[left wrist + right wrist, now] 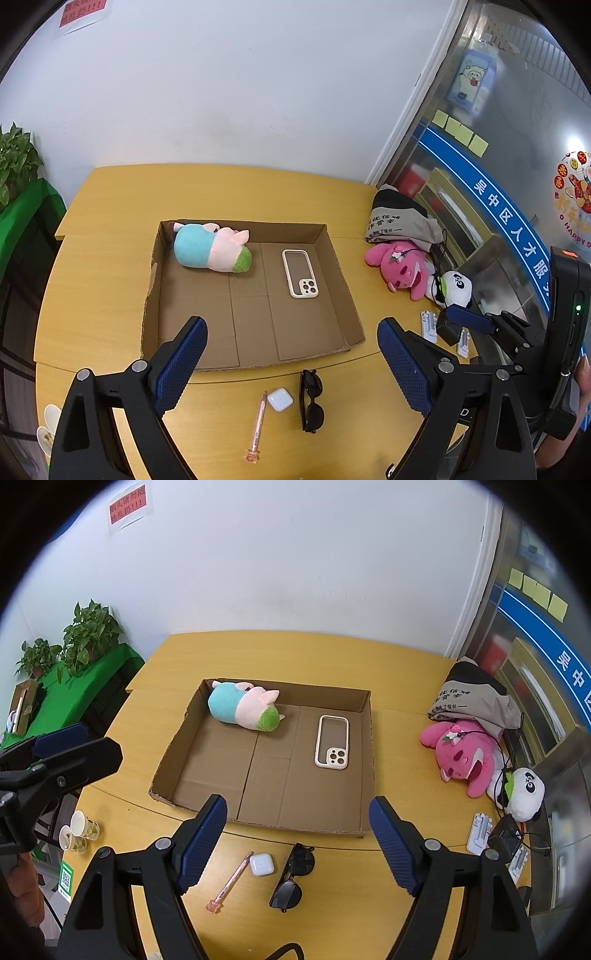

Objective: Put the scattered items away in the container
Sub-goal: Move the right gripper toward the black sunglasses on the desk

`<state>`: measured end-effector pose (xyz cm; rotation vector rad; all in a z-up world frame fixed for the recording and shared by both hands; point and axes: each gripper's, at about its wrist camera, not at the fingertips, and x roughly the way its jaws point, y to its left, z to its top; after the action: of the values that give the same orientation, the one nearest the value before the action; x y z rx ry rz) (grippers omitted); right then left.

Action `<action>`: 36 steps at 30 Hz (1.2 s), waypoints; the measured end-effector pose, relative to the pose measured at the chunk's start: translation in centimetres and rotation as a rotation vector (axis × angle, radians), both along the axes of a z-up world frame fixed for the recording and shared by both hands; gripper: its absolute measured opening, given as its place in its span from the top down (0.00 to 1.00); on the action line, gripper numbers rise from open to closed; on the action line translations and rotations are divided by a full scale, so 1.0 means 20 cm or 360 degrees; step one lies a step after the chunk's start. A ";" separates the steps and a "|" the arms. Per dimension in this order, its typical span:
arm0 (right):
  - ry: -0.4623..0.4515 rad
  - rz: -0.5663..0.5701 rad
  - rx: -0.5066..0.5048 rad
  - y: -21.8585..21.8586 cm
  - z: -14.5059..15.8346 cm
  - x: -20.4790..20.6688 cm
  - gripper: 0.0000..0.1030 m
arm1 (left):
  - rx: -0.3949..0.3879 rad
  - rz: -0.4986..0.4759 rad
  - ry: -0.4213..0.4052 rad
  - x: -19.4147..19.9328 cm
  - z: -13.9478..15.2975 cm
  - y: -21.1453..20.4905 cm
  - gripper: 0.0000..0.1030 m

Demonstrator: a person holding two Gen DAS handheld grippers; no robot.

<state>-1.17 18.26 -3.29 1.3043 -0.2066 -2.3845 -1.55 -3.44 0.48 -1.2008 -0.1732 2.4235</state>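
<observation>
A shallow cardboard box (343, 295) (365, 738) lies on the yellow table. In it are a blue-pink plush (210, 247) (242, 709) and a phone (300, 273) (331, 742). In front of the box lie a pink pen (257, 424) (231, 882), a white earbud case (280, 398) (261, 864) and black sunglasses (311, 400) (293, 877). My left gripper (291, 365) is open and empty above them. My right gripper (297, 842) is open and empty too.
A pink plush (400, 269) (463, 757), a panda plush (456, 288) (526, 790), a grey bag (399, 218) (472, 698) and chargers (506, 834) sit at the table's right. Paper cups (79, 830) and potted plants (88, 635) stand left.
</observation>
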 end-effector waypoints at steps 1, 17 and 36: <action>-0.0002 0.0001 0.0000 0.00 0.00 0.00 0.23 | 0.0003 0.0002 -0.0001 0.00 0.00 0.00 0.07; -0.0059 0.0015 -0.0008 -0.01 -0.08 -0.05 0.23 | -0.0002 -0.0023 -0.0093 -0.02 -0.12 0.02 0.07; -0.0713 0.0068 -0.0153 -0.11 -0.99 -0.01 0.23 | 0.0024 -0.0270 -0.0736 0.12 -1.07 0.23 0.07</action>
<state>-1.46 15.98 -22.99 1.7590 -0.4105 -1.9903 0.95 1.11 -20.95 -1.6797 -0.2151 1.9664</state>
